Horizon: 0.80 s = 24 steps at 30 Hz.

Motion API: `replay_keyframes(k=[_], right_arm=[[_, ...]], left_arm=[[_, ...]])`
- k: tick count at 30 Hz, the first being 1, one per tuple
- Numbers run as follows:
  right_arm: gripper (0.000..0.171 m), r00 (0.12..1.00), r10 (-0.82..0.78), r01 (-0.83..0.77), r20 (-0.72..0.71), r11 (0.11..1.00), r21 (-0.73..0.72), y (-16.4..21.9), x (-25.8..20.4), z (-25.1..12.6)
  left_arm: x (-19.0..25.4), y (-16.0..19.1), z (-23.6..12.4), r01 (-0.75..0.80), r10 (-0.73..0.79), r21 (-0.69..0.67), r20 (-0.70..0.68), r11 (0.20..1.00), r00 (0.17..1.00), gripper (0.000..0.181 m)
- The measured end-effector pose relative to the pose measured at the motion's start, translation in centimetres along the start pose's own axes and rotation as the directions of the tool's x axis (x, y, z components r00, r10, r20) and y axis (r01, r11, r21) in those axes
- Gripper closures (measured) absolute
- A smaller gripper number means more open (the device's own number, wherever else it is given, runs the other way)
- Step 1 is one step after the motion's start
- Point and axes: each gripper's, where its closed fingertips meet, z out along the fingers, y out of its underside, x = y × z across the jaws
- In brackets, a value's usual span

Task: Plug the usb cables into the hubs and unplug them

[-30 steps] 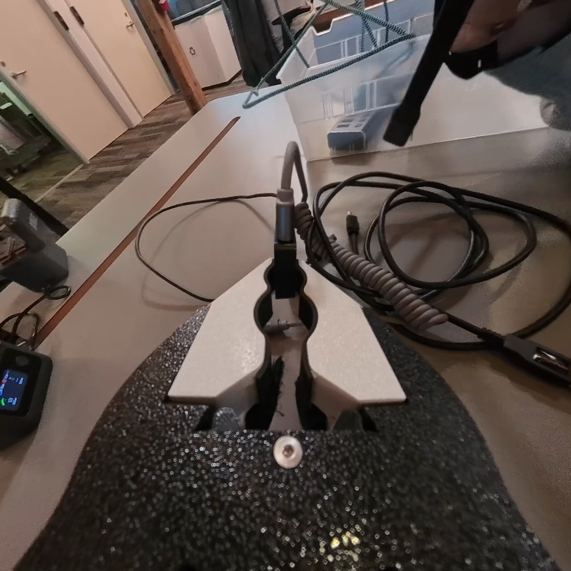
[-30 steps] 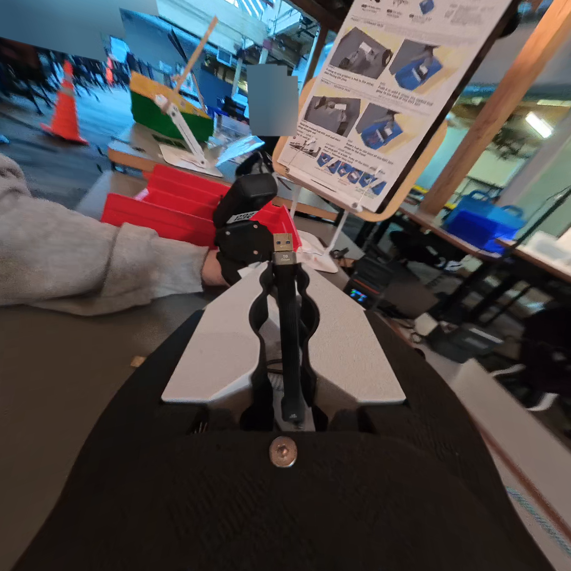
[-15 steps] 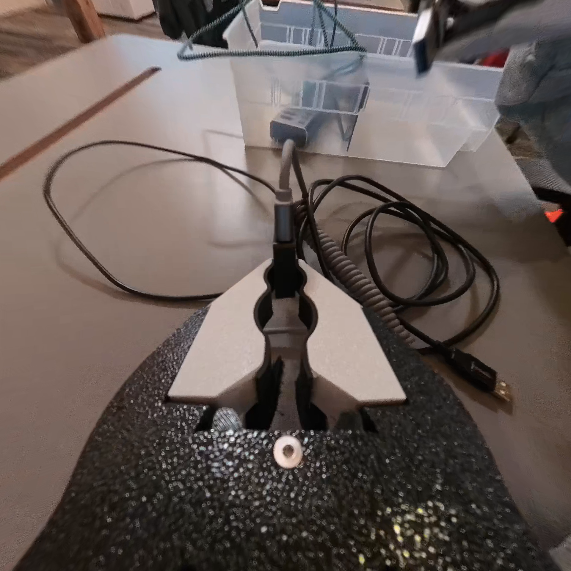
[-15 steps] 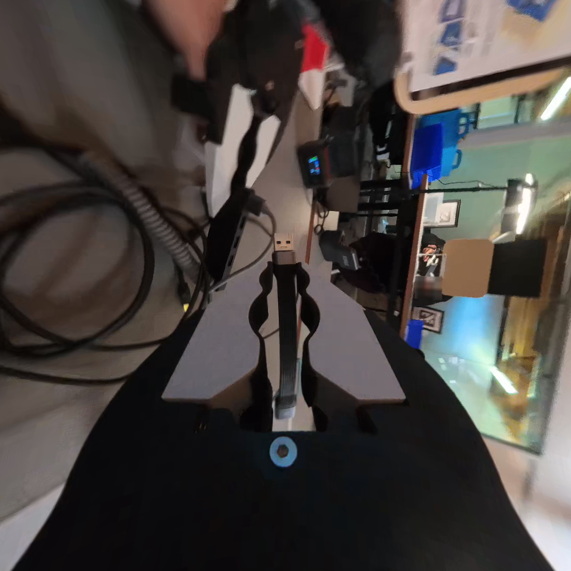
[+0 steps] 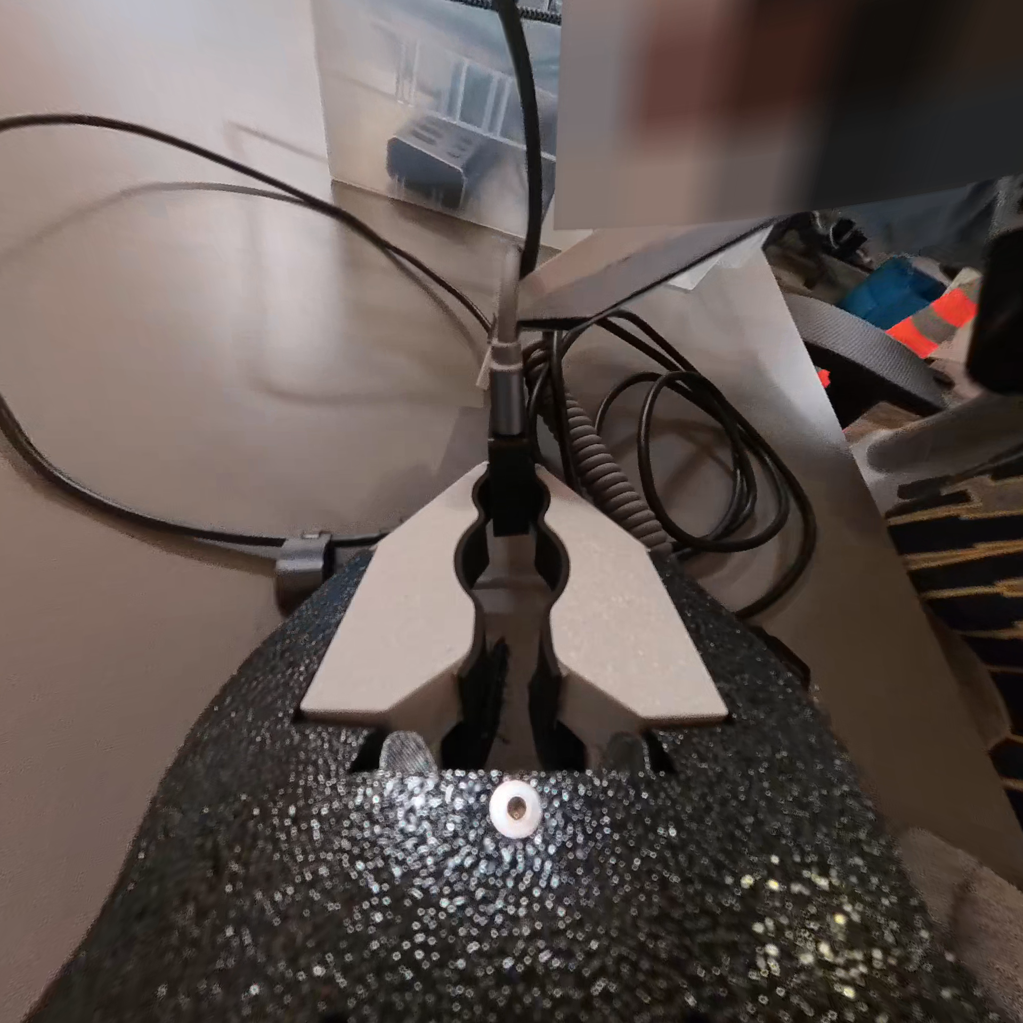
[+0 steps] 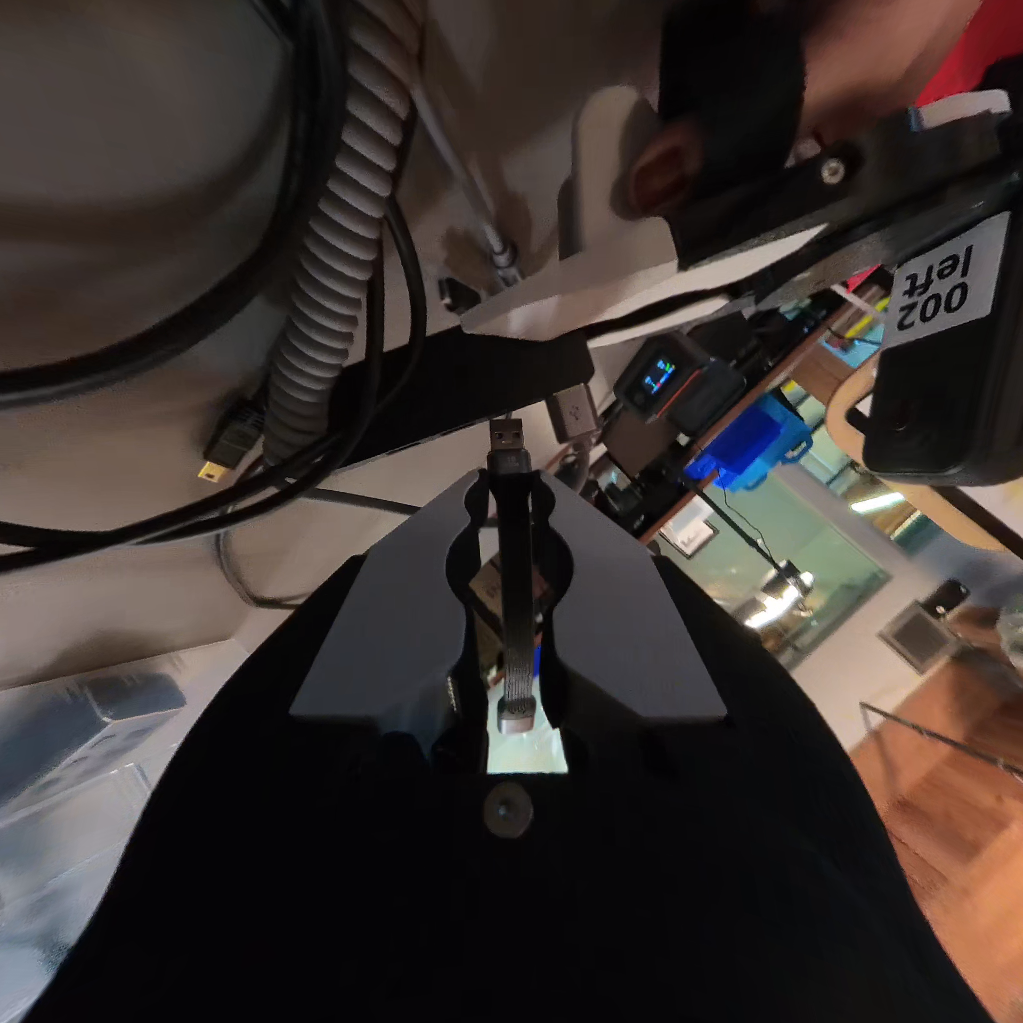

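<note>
Change first: 1 s ago my R gripper (image 6: 509, 479) pointed off into the room w/ its plug in the air. It's swung round since, and the USB-A plug (image 6: 505, 437) now sits just under the edge of the dark hub (image 6: 443, 376), near but not in. R gripper now also shows in the left wrist view, upper right. Imo the approach is done; what's left is lining up w/ a port and pushing. Can't see the port itself from here.

L to R: L gripper (image 5: 512, 477) is closed narrow across the hub, over the table (image 5: 166, 387). A grey barrel plug (image 5: 506, 398) sits right ahead of the tips, touching the hub; can't tell if seated. R gripper is closed narrow on the short flat cable (image 6: 515, 581), plug poking past the tips.

Counts:
- hubs 2: one in L gripper, 2nd hub (image 5: 432, 160) inside the clear bin (image 5: 360, 110)
- bins 1
- coiled grey cable (image 5: 603, 470) 1
- black cable loops (image 5: 719, 443): tangled, at least 2, no exact no.
- gold-tipped small plug (image 6: 227, 448) 1
- grippers 2
</note>
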Motion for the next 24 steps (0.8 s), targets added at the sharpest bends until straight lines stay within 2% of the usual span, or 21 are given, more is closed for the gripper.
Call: replay_keyframes(k=[5, 12, 24], right_arm=[[0.158, 0.998, -0.004, -0.003, 0.067, 0.994, 0.107, -0.7, 0.0, -1.0], [0.158, 0.982, -0.182, 0.175, 0.055, 0.978, 0.110, -1.1, 0.0, -1.0], [0.158, 0.966, -0.231, 0.206, 0.119, 0.960, 0.188, -2.1, -0.1, -1.3]], left_arm=[[0.1, 0.1, -0.1, -0.065, 0.065, -0.009, 0.013, 0.998, 0.998, 0.172], [0.9, 0.4, 0.1, -0.096, 0.096, -0.027, -0.031, 0.995, 0.995, 0.172], [1.5, 0.7, 0.3, -0.135, 0.133, -0.045, -0.048, 0.990, 0.990, 0.172]])
